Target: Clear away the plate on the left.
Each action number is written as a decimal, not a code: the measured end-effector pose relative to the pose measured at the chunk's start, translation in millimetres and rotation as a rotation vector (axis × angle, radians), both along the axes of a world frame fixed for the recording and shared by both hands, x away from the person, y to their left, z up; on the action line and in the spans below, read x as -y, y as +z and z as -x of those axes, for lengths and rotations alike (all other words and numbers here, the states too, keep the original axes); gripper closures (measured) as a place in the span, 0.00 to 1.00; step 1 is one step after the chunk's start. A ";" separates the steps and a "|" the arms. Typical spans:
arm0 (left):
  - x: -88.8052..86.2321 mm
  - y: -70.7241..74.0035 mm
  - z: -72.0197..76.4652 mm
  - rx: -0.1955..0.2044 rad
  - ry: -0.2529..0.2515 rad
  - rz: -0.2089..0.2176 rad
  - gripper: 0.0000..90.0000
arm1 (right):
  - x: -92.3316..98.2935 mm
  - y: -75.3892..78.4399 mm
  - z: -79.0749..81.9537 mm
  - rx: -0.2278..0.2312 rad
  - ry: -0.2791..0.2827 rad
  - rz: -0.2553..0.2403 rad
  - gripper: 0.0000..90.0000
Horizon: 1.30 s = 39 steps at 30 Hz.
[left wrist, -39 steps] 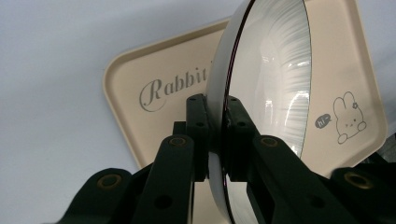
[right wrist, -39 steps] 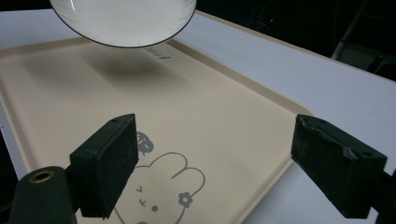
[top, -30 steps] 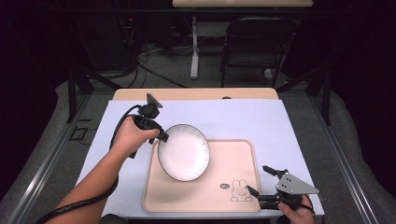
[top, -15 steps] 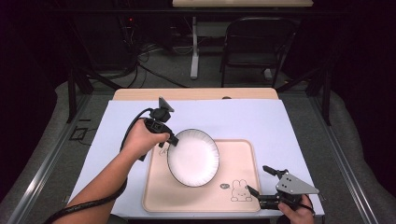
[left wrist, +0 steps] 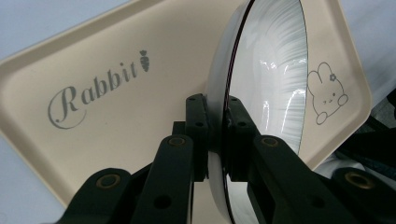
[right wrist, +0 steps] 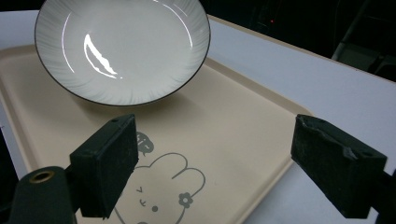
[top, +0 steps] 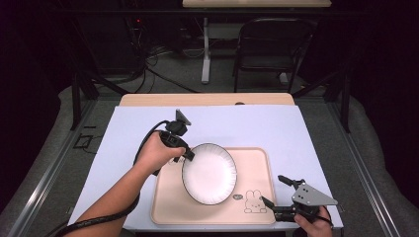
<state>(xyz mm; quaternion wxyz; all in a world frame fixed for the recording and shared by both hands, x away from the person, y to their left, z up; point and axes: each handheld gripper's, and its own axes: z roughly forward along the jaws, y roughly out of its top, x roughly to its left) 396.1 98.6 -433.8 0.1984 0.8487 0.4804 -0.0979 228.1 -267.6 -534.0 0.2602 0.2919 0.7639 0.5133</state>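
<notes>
So from the high view, we've got the left gripper (top: 187, 154) clamped on the rim of the white plate (top: 209, 174), which is over the beige tray (top: 257, 168) on the table (top: 316, 138). The plate reaches out from the jaws toward the right gripper (top: 276, 193), which sits at the tray's near corner with its jaws spread wide, nothing between them. We'd say the step in hand is lowering the plate onto the tray; whether it already rests flat we can't tell from here.

Left gripper view: the jaws are narrow, pinching the plate (left wrist: 261, 84) rim edge-on, with the tray (left wrist: 116, 116) and its "Rabbit" lettering beyond them.

Right gripper view: the plate (right wrist: 121, 46) is well ahead of the open jaws, apparently tilted, far side lifted off the tray (right wrist: 233, 140). The rabbit drawing (right wrist: 159, 191) lies right between the jaws. The plate holds nothing, and the tray carries nothing else.

Next move, we reckon: ease the plate down level, then let go of the rim.
</notes>
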 end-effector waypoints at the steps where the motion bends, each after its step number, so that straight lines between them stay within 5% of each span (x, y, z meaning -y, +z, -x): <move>1: 0.7 -0.8 0.1 -0.002 -0.005 -0.001 0.92 | 0.0 0.0 0.0 0.000 0.000 0.000 0.16; 24: 4.4 -24.8 2.4 -0.036 0.000 0.007 0.92 | 0.0 0.1 0.2 0.004 0.002 0.001 0.16; 39: -1.4 -36.6 3.5 -0.025 0.028 -0.031 0.94 | -0.3 0.0 0.2 0.006 0.001 0.000 0.16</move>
